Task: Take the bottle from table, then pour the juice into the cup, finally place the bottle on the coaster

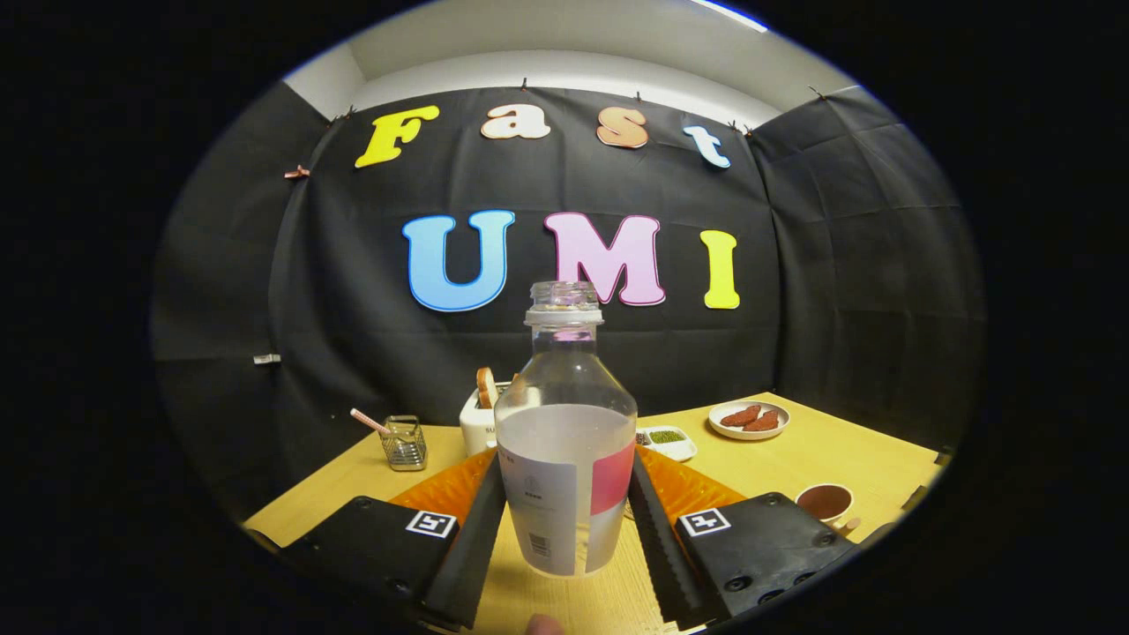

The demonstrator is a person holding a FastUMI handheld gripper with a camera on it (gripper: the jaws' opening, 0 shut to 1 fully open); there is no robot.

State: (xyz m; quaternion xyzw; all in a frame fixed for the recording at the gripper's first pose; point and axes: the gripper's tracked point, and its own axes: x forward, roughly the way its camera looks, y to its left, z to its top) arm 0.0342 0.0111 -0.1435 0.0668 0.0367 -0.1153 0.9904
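A clear bottle (564,441) with no cap stands upright between my fingers. It holds pale liquid up to about half its height and carries a white and pink label. My gripper (567,463) is shut on the bottle, with one finger pressed on each side at label height. I cannot tell whether its base rests on the wooden table (847,459) or hangs just above it. An orange ribbed coaster (445,487) lies flat right behind the bottle, showing on both sides of it. A white cup (825,503) with a dark brown inside sits to the right, beside my right finger.
Beyond the coaster are a white toaster (481,422) with bread in it, a small wire holder (405,443) with a straw, a small white dish (666,438) of green bits and a plate (748,420) of brown food. A fingertip (544,624) shows below the bottle.
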